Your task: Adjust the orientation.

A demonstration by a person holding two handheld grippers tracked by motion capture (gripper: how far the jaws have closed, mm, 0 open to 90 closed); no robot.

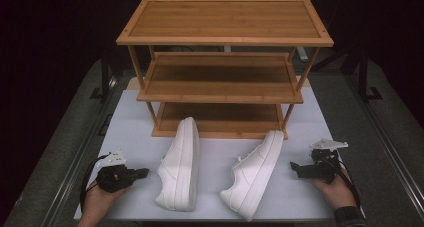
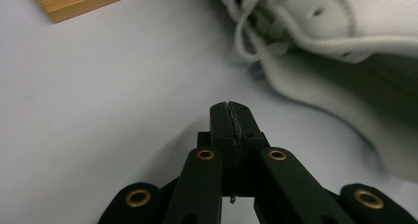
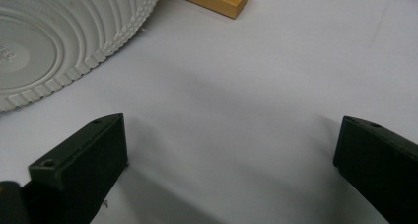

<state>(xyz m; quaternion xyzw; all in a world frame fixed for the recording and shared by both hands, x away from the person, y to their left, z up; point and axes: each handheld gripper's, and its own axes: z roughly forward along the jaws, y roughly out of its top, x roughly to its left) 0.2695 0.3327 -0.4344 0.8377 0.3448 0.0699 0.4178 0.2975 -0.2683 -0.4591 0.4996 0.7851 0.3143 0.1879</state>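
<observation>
Two white shoes are lying on their sides on the white table (image 1: 300, 112), in front of the wooden rack (image 1: 225, 67). The left shoe (image 1: 180, 164) is resting with its toe touching or nearly touching the rack's bottom shelf and its heel toward the near table edge. The right shoe (image 1: 252, 174) is lying at a slant just beside it, toe toward the rack's front right leg, sole facing right.

The left gripper (image 1: 142, 173) is sitting low over the table, left of the left shoe and well forward of the rack, pointing right toward the shoe's side. The left hand (image 1: 97, 197) is holding it from below and behind, forearm coming in from the near edge. Its jaws are meeting tip to tip with nothing between them; in the left gripper view, laces (image 2: 246, 31) and the shoe's opening are lying just ahead of the tips, not touching.

The right gripper (image 1: 295, 168) is sitting right of the right shoe, pointing left at its sole. The right hand (image 1: 332, 187) is cupping it from behind, wrist angling in from the near right corner. Its jaws are standing wide apart over bare table; the ribbed sole (image 3: 59, 41) is showing ahead to one side, clear of them.
</observation>
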